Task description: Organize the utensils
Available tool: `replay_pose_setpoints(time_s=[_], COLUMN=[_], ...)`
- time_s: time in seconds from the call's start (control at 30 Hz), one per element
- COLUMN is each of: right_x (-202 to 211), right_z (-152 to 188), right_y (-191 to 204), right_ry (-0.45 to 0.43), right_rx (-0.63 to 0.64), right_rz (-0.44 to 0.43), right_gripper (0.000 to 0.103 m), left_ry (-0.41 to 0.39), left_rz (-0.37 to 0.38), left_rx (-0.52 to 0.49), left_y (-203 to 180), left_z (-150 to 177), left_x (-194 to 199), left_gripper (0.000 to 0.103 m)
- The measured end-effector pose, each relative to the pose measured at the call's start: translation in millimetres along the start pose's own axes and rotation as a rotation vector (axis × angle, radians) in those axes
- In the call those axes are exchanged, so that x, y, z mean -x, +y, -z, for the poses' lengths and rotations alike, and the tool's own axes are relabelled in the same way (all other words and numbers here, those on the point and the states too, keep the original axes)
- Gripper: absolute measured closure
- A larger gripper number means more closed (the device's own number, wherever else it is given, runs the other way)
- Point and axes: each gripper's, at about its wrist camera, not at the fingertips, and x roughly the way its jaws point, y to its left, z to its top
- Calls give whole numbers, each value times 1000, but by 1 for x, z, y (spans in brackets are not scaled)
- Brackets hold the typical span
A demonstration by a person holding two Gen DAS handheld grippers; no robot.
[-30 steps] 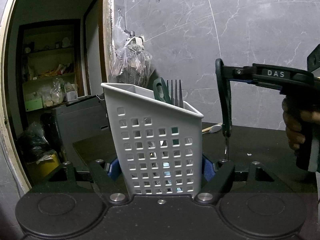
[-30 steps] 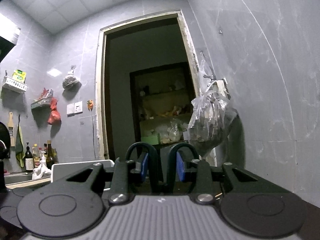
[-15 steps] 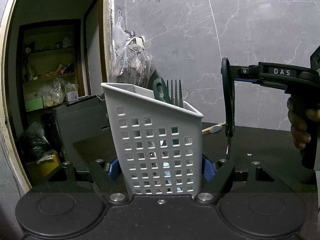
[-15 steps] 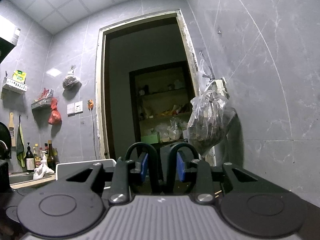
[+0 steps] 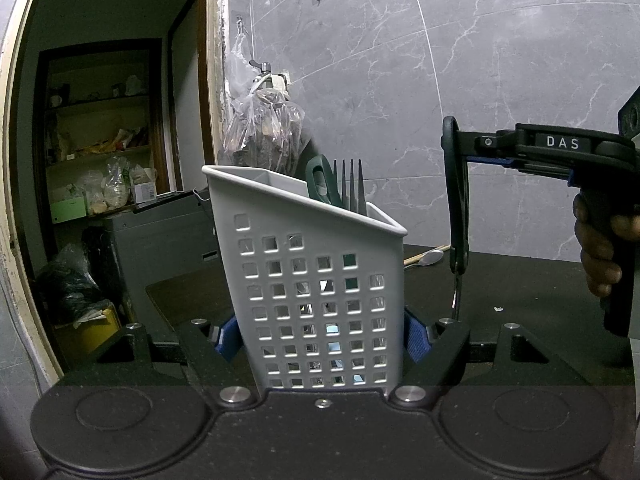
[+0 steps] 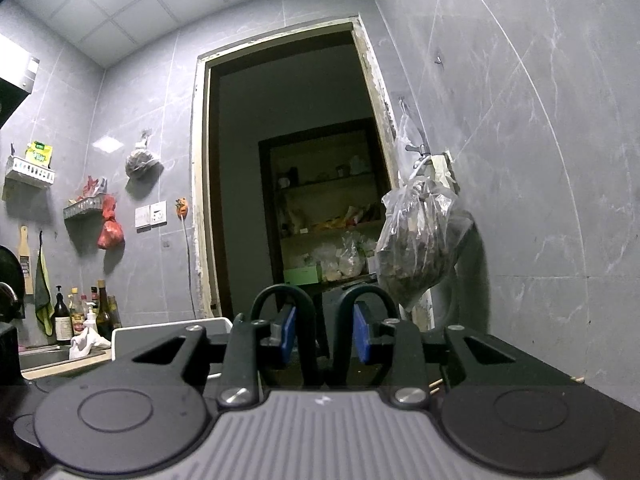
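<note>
My left gripper (image 5: 324, 336) is shut on a grey perforated utensil holder (image 5: 312, 280), its blue pads pressing both lower sides. The holder stands upright on the black counter (image 5: 520, 280). A fork (image 5: 352, 186) and a green-handled tool (image 5: 320, 184) stick out of its top. My right gripper (image 6: 324, 336) is shut on black-handled scissors (image 6: 304, 320), with both handle loops between the pads. In the left wrist view the scissors (image 5: 456, 200) hang blade down from the right gripper (image 5: 454, 148), to the right of the holder and apart from it.
A pale spoon with a wooden handle (image 5: 430, 258) lies on the counter behind the holder. A filled plastic bag (image 5: 264, 140) hangs on the tiled wall beside an open doorway (image 6: 288, 184). Bottles (image 6: 80, 316) stand by a sink at far left.
</note>
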Motion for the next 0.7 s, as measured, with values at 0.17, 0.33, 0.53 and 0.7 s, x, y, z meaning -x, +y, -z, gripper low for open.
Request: replay_pose_setpoints(time_s=[0.17, 0.33, 0.53, 0.7], right_x=[1, 0, 0, -4], right_z=[0, 1, 2, 5], right_y=[-2, -2, -2, -2], right_ry=[3, 7, 11, 13], right_rx=[0, 2, 1, 11], right_rz=[-4, -5, -10, -18], right_gripper=[69, 68, 68, 71], left_ry=[0, 0, 0, 0], left_rz=[0, 0, 0, 0], left_rx=[0, 0, 0, -1], left_y=[0, 0, 0, 0], left_z=[0, 0, 0, 0], left_x=[0, 0, 0, 0], left_gripper=[25, 25, 25, 25])
